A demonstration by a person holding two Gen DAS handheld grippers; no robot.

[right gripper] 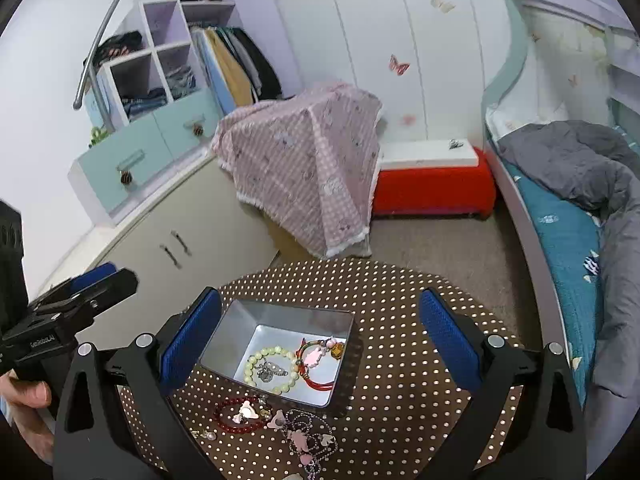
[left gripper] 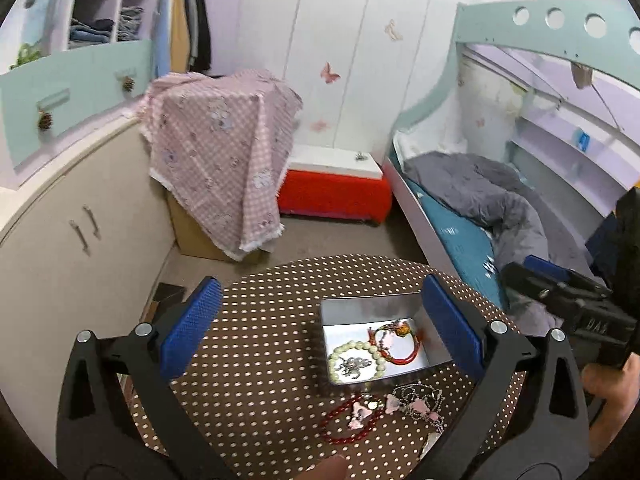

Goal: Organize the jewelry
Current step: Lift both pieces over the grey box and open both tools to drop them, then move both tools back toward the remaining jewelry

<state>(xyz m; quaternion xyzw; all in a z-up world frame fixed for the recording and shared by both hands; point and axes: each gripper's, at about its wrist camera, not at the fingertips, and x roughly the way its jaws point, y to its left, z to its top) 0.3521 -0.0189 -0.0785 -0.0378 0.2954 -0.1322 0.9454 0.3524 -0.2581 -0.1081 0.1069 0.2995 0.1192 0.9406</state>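
Presently, both grippers hover above a round counter covered in brown cloth with white dots. The left gripper and the right gripper each have their jaws spread wide and released, with nothing pressed between the blue pads.

An open rectangular silver metal tin stands near the middle of the counter. Inside it lie a pale green bead bracelet, a small silver chain piece within its ring, and a red cord bracelet with pink and amber charms to the right.

Still outside, just near of the tin, lie a dark red bead bracelet with a pale pink charm on it, and to its right a tangled silver ball-chain necklace with pink charms. Small pearl-like pieces sit at the near left; they are too small to identify with certainty.

Handling judgement: all loose pieces are light, limp and slippery on their beads. The bead bracelet will sag when lifted and is best pinched across one side of its loop, pads closing on several beads. The chain necklace will trail and may snag its neighbour; take it at the bunched centre of the tangle, not by a charm, and lift slowly so nothing drags off the counter.
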